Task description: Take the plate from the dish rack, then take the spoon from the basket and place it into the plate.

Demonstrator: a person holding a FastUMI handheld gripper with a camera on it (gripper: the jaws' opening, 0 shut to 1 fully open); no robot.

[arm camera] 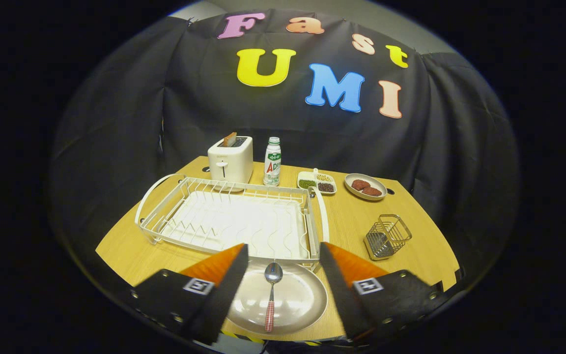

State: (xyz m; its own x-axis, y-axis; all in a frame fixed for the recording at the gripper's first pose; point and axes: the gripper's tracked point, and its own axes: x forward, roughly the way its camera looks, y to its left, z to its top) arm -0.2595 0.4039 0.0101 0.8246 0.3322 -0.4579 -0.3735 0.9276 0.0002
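A pale round plate (293, 305) lies flat on the wooden table (130, 250), just in front of the white wire dish rack (234, 221). A spoon (271, 292) with a red-and-white checked handle rests in the plate, bowl end toward the rack. My gripper (283, 250) is open, one finger on each side of the plate, and the fingers touch nothing. The small wire basket (387, 237) stands to the right of the rack, and I see nothing inside it.
Beyond the rack stand a white toaster (231, 160) holding a slice of toast and a bottle (272, 161). To their right are a divided tray of beans (316, 182) and a dish with two brown patties (365, 187). Black cloth walls surround the table.
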